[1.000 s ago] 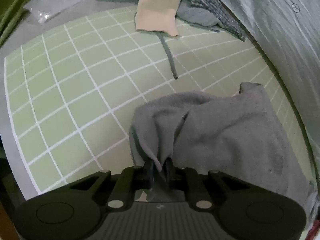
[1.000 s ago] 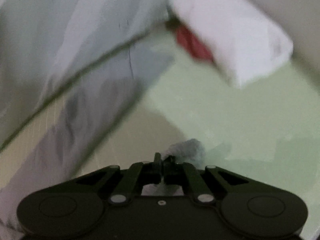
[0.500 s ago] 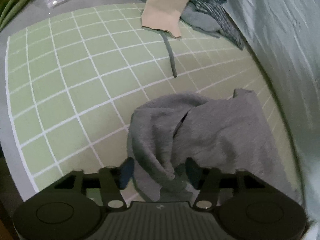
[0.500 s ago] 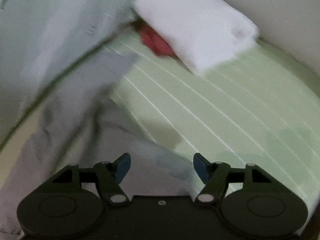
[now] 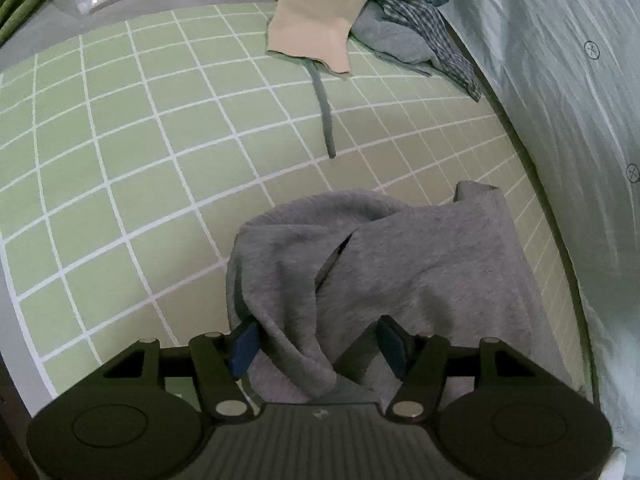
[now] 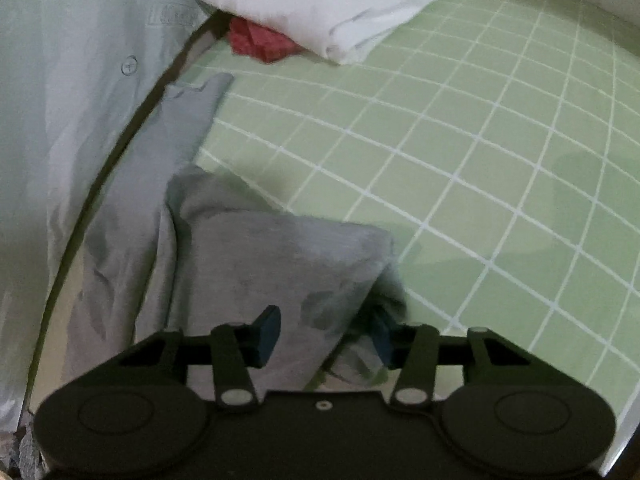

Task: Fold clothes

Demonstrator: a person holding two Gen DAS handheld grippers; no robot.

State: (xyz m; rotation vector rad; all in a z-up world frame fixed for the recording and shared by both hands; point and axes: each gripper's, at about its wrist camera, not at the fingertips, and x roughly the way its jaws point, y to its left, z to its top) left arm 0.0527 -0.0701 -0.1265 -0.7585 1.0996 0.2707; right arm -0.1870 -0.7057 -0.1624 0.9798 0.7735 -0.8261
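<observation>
Grey garment lies bunched on the green grid mat, both the left gripper and right gripper spread open over it, seemingly having let go to regrip.

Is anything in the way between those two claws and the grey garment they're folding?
Nothing visible. The left gripper is open with a ridge of the grey garment bunched right between its fingers. The right gripper is open too, directly over the same cloth. The other clothes lie well away across the mat.
</observation>
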